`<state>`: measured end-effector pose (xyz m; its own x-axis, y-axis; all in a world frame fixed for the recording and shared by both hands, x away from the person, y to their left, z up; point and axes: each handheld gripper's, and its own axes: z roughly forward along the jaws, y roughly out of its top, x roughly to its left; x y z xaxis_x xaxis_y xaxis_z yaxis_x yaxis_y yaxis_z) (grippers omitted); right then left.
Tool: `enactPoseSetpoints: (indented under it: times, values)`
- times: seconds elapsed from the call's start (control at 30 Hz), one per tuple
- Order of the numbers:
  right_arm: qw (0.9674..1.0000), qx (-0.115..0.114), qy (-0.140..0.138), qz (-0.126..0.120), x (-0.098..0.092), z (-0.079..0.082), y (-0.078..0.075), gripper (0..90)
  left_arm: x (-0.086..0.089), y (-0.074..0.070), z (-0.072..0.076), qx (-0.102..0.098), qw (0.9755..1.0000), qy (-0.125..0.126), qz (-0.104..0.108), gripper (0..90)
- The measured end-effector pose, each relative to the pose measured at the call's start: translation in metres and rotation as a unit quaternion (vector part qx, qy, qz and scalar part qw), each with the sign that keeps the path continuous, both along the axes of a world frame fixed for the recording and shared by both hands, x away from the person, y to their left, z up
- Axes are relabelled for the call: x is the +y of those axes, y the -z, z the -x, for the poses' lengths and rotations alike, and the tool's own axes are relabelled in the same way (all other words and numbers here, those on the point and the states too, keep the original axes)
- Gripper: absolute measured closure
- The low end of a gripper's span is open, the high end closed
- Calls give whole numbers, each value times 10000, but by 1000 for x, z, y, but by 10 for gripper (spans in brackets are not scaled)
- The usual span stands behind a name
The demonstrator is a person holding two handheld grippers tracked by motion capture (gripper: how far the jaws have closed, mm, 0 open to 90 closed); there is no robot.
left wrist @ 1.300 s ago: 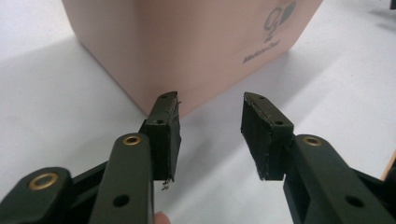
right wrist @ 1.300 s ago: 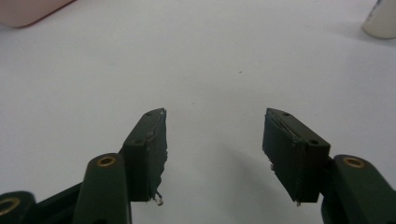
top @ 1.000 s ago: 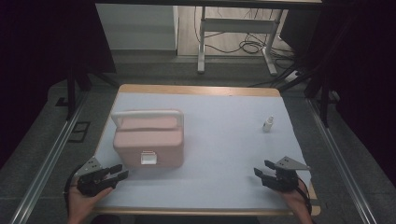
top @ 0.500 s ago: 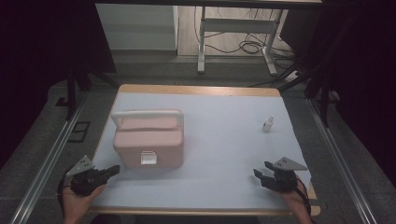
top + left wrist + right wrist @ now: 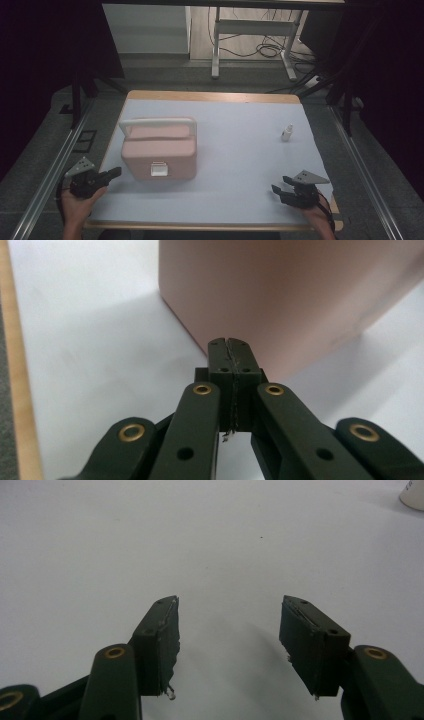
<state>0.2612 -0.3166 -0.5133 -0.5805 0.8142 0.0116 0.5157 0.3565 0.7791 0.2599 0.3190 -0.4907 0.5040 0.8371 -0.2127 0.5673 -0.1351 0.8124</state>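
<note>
Pink, matte and rounded at the corners: box point(image 5: 159, 155) standing on the left half of the white-covered desk point(image 5: 240, 150), with a paler, whitish handle point(image 5: 157, 123) folded back along its far top edge and a small white latch point(image 5: 159, 169) centred on the near face. No brand, label or lettering readable on box or latch. Seen from the left claw view as a plain pink wall point(image 5: 280, 295), blurred, close ahead of the tips. Left claw point(image 5: 114, 173) held at the desk's near left edge, pointing toward the box's near left corner, close to but apart from it; jaws pressed fully together, nothing between them point(image 5: 231, 357). Right claw point(image 5: 278, 189) held over the near right part of the desk, well apart from the box; jaws spread wide with bare white surface between them, gripping nothing point(image 5: 227, 625). Small white bottle point(image 5: 287, 132) upright toward the far right of the desk, too small for any writing to be made out; only its base point(image 5: 414, 494) caught at the top right corner of the right claw view.
</note>
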Motion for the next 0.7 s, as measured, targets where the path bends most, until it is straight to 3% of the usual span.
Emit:
enactPoseSetpoints:
  times: [0.23,0.33,0.4,0.43,0.47,0.53,0.7]
  values:
    - [10000,-90,-21,-30,1,2,-4,419,-11,-12,-30,85,9998,82,-181,900]
    - [9999,-113,2,-34,1,2,-5,420,-13,-12,-38,151,9998,56,-141,900]
    - [9999,-102,14,-64,1,2,-5,420,-15,-10,-41,176,9998,70,-80,900]
    - [9999,-77,24,-130,0,1,-6,423,-17,-9,-44,204,9997,3,-150,900]
    - [9997,-45,57,-243,1,1,-7,426,-17,-6,-47,221,9997,-37,-76,900]
    - [9997,-63,64,-211,1,2,-7,425,-15,-3,-49,265,9996,-31,45,900]
    - [9997,-65,95,-200,1,1,-7,425,-15,1,-50,288,9996,-18,59,900]
